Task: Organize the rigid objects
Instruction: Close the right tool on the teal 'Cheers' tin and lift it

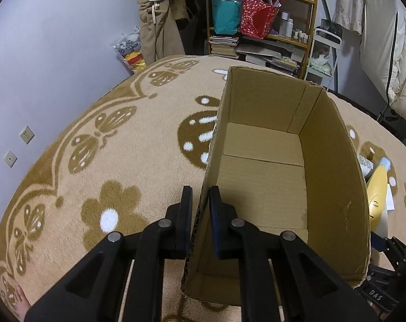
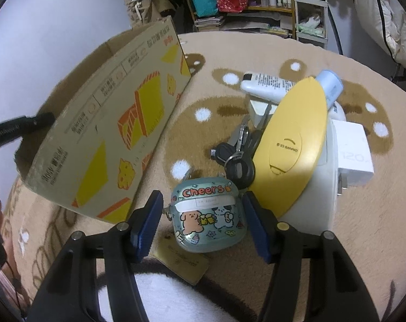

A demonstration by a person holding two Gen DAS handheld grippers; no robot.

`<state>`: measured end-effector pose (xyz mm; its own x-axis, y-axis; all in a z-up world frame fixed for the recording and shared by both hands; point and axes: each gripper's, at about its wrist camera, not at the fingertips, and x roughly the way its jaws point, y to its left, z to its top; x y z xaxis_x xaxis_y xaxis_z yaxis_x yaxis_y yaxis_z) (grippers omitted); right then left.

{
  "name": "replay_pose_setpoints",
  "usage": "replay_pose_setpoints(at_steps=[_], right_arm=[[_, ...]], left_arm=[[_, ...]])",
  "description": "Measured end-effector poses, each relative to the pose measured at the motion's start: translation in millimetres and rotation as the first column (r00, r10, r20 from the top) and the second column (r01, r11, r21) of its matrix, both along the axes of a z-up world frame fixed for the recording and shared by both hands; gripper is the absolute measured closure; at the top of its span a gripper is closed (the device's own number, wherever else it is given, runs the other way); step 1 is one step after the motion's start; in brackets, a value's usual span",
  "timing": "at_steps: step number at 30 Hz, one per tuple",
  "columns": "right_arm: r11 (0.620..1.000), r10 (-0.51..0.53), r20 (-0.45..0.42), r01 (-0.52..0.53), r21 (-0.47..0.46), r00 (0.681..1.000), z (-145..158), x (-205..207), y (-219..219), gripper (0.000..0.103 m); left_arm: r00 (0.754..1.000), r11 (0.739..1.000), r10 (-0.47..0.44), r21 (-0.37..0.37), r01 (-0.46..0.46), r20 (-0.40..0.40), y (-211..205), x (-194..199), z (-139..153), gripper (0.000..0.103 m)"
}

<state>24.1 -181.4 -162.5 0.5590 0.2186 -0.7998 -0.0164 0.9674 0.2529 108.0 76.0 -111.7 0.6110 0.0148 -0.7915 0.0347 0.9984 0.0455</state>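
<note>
An open, empty cardboard box point(image 1: 259, 177) stands on the patterned rug. My left gripper point(image 1: 200, 197) is shut on the box's near left wall, one finger outside and one inside. The box's printed side point(image 2: 117, 123) shows in the right wrist view. My right gripper point(image 2: 201, 209) is open, its fingers either side of a pale green "Cheers" earbud case point(image 2: 208, 217) lying on the rug. Behind the case lie a bunch of keys point(image 2: 236, 155), a yellow-lidded white device point(image 2: 294, 145), a white charger point(image 2: 350, 153) and a white tube point(image 2: 267, 84).
A yellowish card point(image 2: 181, 261) lies under the case's near edge. A cluttered shelf point(image 1: 259, 24) with bags, books and bottles stands beyond the rug, with a white cart point(image 1: 323, 53) beside it. The wall point(image 1: 42, 53) runs along the left. The yellow device also peeks past the box point(image 1: 377, 196).
</note>
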Motion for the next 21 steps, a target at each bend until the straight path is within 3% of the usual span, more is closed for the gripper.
replay_pose_setpoints(at_steps=[10,21], right_arm=[[0.997,-0.048,0.044,0.045,0.068,0.998,19.7,0.2,-16.1,0.038],[0.996,-0.05,0.081,0.044,0.076,0.995,43.1,12.9,-19.8,0.038]], left_arm=[[1.0,1.0,0.003,-0.003,-0.003,0.004,2.0,-0.1,0.5,0.092],[1.0,1.0,-0.005,0.01,0.005,0.002,-0.2,-0.3,0.9,0.092]])
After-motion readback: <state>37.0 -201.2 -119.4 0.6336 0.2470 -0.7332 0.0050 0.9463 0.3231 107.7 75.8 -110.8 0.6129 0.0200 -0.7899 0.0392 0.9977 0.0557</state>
